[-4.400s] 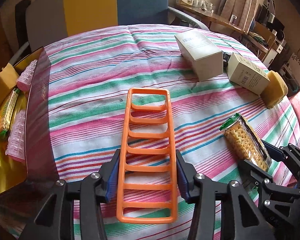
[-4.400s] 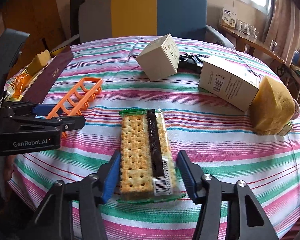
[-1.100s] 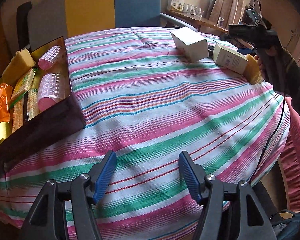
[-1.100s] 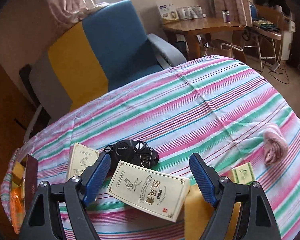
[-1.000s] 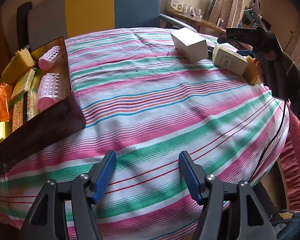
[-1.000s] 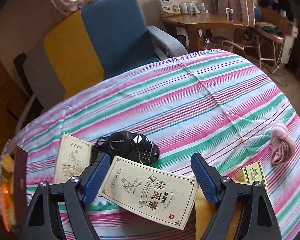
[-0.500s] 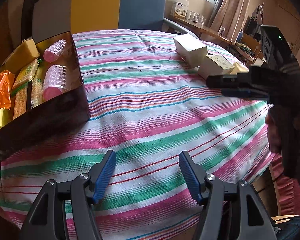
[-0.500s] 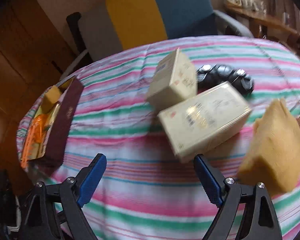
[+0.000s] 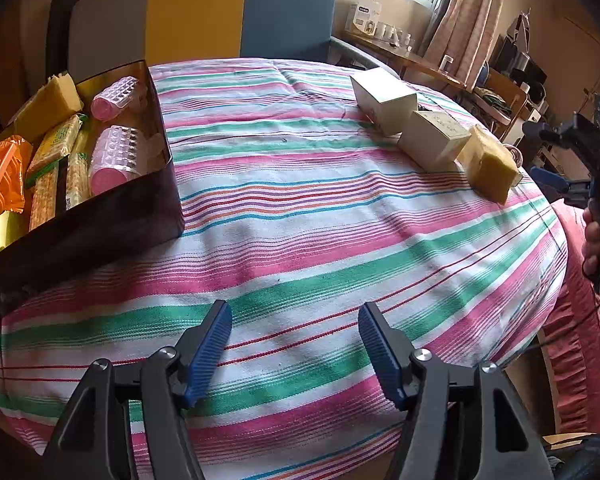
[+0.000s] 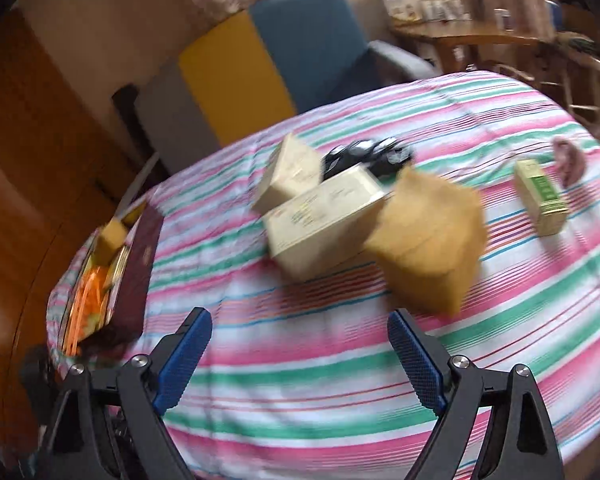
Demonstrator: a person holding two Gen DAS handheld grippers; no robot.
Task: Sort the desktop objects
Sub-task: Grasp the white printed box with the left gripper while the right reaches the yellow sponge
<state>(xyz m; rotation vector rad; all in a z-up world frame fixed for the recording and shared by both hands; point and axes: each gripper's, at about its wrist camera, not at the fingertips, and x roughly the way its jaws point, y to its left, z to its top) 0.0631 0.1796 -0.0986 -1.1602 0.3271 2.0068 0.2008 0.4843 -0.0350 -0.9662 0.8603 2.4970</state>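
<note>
My left gripper (image 9: 295,312) hangs open over bare striped cloth near the table's front edge, holding nothing. My right gripper (image 10: 300,320) is opening its jaws, with nothing between them; it shows at the table's right edge (image 9: 539,153), held by a hand. Ahead of it sit a yellow sponge (image 10: 431,240), a long cream box (image 10: 323,216), a second cream box (image 10: 292,174) and a black object (image 10: 363,156). The same sponge (image 9: 489,166) and the two boxes (image 9: 435,140) lie at the far right in the left wrist view. The right wrist view is blurred.
A dark box (image 9: 100,220) on the left holds cracker packs, pink rollers, an orange rack and a sponge. A small green box (image 10: 541,198) and a pink cloth (image 10: 569,162) lie at the far right. An armchair (image 9: 240,12) stands behind the table.
My right gripper has drawn back from over the cream boxes to the table's right edge, and its jaws have spread wider. The left gripper has stayed put.
</note>
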